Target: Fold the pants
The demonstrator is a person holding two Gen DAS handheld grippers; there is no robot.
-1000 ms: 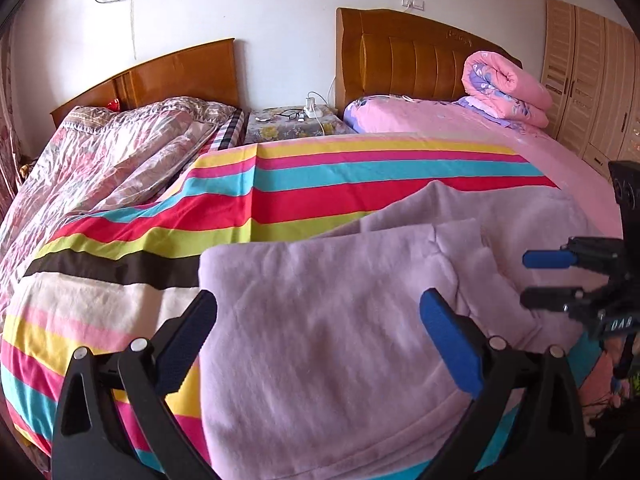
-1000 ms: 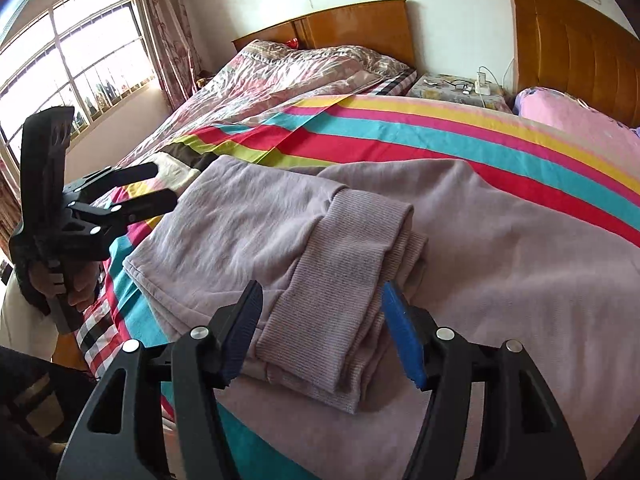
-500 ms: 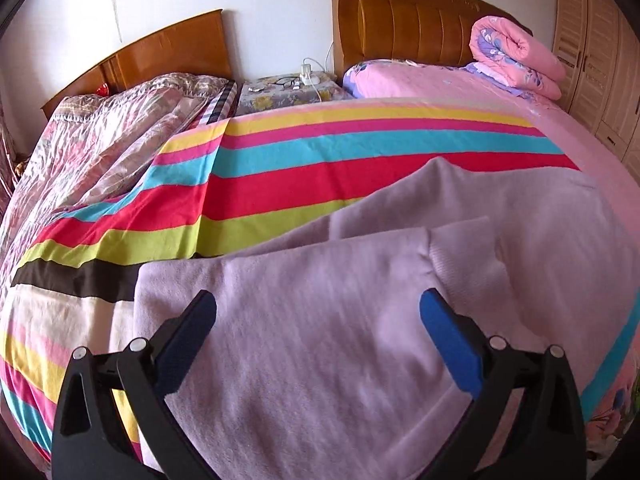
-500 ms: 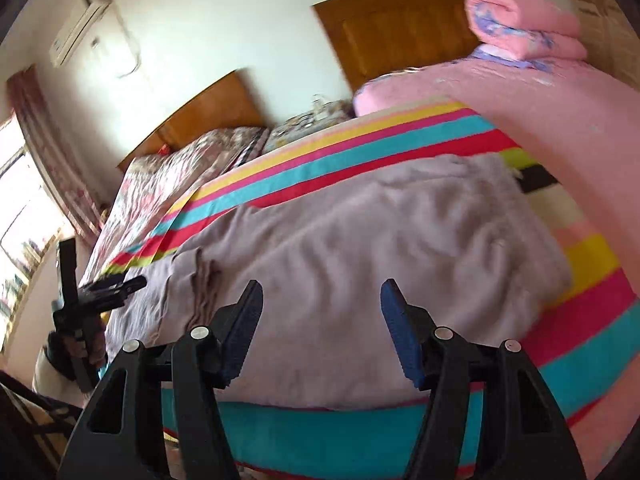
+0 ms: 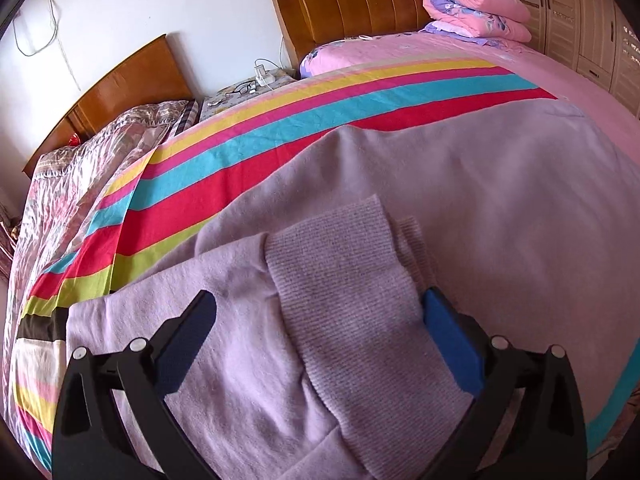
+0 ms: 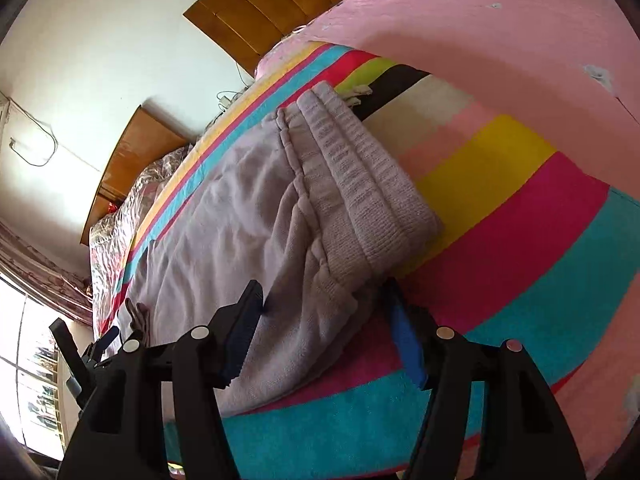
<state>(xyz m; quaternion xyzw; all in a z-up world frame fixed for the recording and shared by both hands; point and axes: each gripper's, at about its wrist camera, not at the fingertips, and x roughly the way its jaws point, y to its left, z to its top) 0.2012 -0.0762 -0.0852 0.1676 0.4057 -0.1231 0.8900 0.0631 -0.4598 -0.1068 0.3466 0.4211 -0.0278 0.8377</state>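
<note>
**Fig.: Lilac pants on striped bedspread, both grippers released**

Left wrist view: lilac pants (image 5: pixel 460 184) lie spread across the striped bedspread (image 5: pixel 280 136), filling the near & right part of the view. Ribbed cuff (image 5: pixel 352 280) is folded back onto the leg fabric, lying between the fingers of the left gripper (image 5: pixel 320 344). Jaws stand wide apart, nothing clamped; right pad just beside the cuff's right edge. Far right: rolled pink quilt (image 5: pixel 476 0) against a wooden headboard (image 5: pixel 360 4). Far left: second bed w/ patterned cover (image 5: pixel 92 168).

Right wrist view: ribbed waistband (image 6: pixel 360 176) lies at the pants' right end, far of the right gripper (image 6: pixel 324 336). Jaws parted, holding nothing; the near right corner of the pants sits between the fingers. Left gripper shows small at near left, by the pants' other end.
</note>
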